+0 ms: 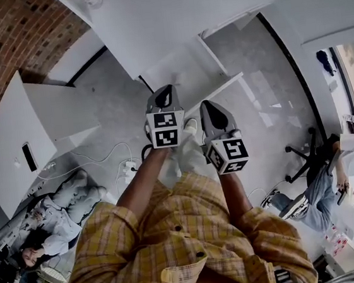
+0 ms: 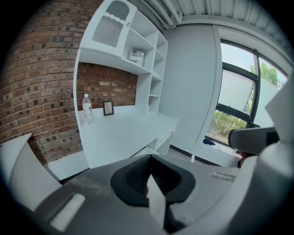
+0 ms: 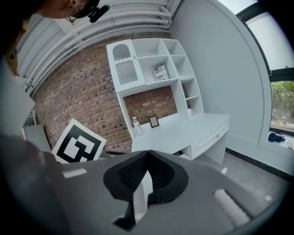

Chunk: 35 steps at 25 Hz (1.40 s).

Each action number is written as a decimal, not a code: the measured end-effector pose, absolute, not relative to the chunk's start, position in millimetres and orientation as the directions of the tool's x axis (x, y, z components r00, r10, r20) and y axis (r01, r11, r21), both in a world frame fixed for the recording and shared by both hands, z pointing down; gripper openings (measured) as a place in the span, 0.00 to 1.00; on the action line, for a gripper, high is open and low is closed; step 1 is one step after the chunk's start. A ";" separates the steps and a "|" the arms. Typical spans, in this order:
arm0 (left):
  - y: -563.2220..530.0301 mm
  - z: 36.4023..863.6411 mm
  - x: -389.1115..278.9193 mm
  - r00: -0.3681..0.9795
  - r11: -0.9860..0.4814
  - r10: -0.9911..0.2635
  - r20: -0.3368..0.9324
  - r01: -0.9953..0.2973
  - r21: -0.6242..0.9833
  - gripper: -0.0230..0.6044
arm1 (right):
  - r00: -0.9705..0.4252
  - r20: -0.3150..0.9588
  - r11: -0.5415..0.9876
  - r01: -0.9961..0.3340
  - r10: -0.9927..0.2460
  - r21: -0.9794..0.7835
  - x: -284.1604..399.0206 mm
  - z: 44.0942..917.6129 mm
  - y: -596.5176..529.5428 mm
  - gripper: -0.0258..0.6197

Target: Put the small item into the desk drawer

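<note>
Both of my claws are up in the air in front of me, and both are empty. The left gripper [image 2: 149,178] has its jaws pressed together with nothing between them. The right gripper [image 3: 146,173] looks just the same, closed on nothing. The white desk [image 3: 183,131] stands well apart from both claws, across the floor. The drawer [image 3: 212,137] is under the right end of the desk top, and its front with the little knob looks closed. From the right claw the drawer is ahead and off to the right. From the left claw it is ahead and only a little to the right. I think the right claw is the nearer one, but only by a bit, since the two are held side by side. On the desk top I can see a bottle [image 2: 87,108] and a picture frame [image 2: 108,108] by the brick wall. I cannot tell which thing is the small item, and neither claw has it. So the first job, I think, is to walk up to the desk.
</note>
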<state>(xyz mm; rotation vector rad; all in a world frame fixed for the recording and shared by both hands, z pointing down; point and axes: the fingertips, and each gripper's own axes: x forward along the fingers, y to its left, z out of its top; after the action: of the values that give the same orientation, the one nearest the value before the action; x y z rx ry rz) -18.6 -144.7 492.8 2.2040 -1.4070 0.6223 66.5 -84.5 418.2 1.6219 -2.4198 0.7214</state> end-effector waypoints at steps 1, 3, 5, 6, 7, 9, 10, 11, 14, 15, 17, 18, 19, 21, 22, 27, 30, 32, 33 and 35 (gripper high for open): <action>-142.0 486.5 -19.2 0.382 -0.381 -0.718 0.581 -0.915 0.130 0.04 | -0.411 0.367 0.308 -0.900 -0.835 -0.307 65.2 413.5 -83.3 0.04; -136.9 475.0 -21.7 0.390 -0.387 -0.726 0.566 -0.912 0.133 0.04 | -0.412 0.361 0.315 -0.901 -0.837 -0.299 63.0 405.6 -81.1 0.04; -132.6 464.3 -25.4 0.396 -0.390 -0.733 0.552 -0.911 0.135 0.04 | -0.408 0.355 0.316 -0.904 -0.841 -0.289 62.2 398.3 -79.4 0.04; -130.6 458.8 -27.2 0.399 -0.392 -0.738 0.544 -0.910 0.135 0.04 | -0.405 0.351 0.317 -0.905 -0.844 -0.283 62.2 394.4 -78.6 0.04; -128.8 452.9 -28.7 0.401 -0.395 -0.744 0.535 -0.909 0.133 0.04 | -0.403 0.345 0.317 -0.906 -0.848 -0.279 62.3 390.2 -77.8 0.04; -125.4 440.3 -30.3 0.409 -0.405 -0.754 0.514 -0.906 0.126 0.04 | -0.399 0.334 0.317 -0.908 -0.854 -0.274 62.7 381.8 -75.6 0.03; -123.4 433.8 -30.4 0.414 -0.411 -0.759 0.503 -0.903 0.123 0.04 | -0.397 0.329 0.315 -0.909 -0.857 -0.274 63.1 377.7 -74.0 0.03; -121.0 427.3 -30.0 0.420 -0.417 -0.763 0.492 -0.901 0.121 0.04 | -0.394 0.324 0.313 -0.909 -0.860 -0.275 63.9 373.5 -72.2 0.03; -112.2 407.3 -27.9 0.435 -0.433 -0.773 0.461 -0.894 0.116 0.04 | -0.388 0.308 0.309 -0.911 -0.869 -0.275 66.9 360.9 -66.2 0.03; -109.7 400.7 -27.3 0.439 -0.438 -0.777 0.451 -0.892 0.114 0.04 | -0.386 0.303 0.309 -0.911 -0.871 -0.272 67.5 356.6 -64.8 0.03; -104.9 388.2 -26.4 0.450 -0.448 -0.782 0.431 -0.887 0.111 0.04 | -0.384 0.292 0.312 -0.913 -0.876 -0.265 67.9 347.6 -62.7 0.03; -102.0 382.5 -25.9 0.455 -0.453 -0.785 0.421 -0.885 0.111 0.04 | -0.383 0.287 0.314 -0.913 -0.878 -0.260 67.9 343.2 -61.3 0.03; -98.9 377.2 -25.3 0.460 -0.457 -0.787 0.411 -0.882 0.111 0.04 | -0.383 0.281 0.317 -0.914 -0.880 -0.254 67.9 338.9 -59.8 0.03; -92.3 367.9 -24.0 0.468 -0.464 -0.791 0.393 -0.879 0.112 0.04 | -0.382 0.268 0.322 -0.915 -0.884 -0.241 68.3 330.4 -56.4 0.03; -89.1 363.8 -23.6 0.471 -0.467 -0.794 0.385 -0.877 0.112 0.04 | -0.381 0.261 0.324 -0.916 -0.887 -0.236 68.7 326.4 -54.6 0.03; -77.1 345.4 -24.3 0.484 -0.480 -0.803 0.348 -0.871 0.106 0.04 | -0.377 0.232 0.328 -0.918 -0.897 -0.221 69.2 309.5 -48.0 0.03; -72.1 333.8 -26.5 0.489 -0.483 -0.813 0.317 -0.870 0.103 0.04 | -0.371 0.214 0.327 -0.921 -0.904 -0.212 69.4 300.4 -44.4 0.03; -66.8 328.1 -28.1 0.493 -0.485 -0.813 0.308 -0.868 0.108 0.03 | -0.365 0.204 0.324 -0.923 -0.908 -0.206 69.4 295.9 -41.1 0.03; -64.9 325.4 -28.8 0.496 -0.487 -0.814 0.303 -0.867 0.110 0.04 | -0.363 0.200 0.323 -0.924 -0.910 -0.205 69.0 294.1 -39.9 0.03; -62.9 320.0 -29.9 0.502 -0.492 -0.815 0.290 -0.863 0.109 0.04 | -0.361 0.192 0.323 -0.924 -0.913 -0.203 68.3 290.6 -39.3 0.03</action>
<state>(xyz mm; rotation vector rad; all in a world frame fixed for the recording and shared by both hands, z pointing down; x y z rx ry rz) -29.9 -62.9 320.0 2.5061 -1.4285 0.2924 68.3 -39.3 290.6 1.7517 -2.5206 0.4325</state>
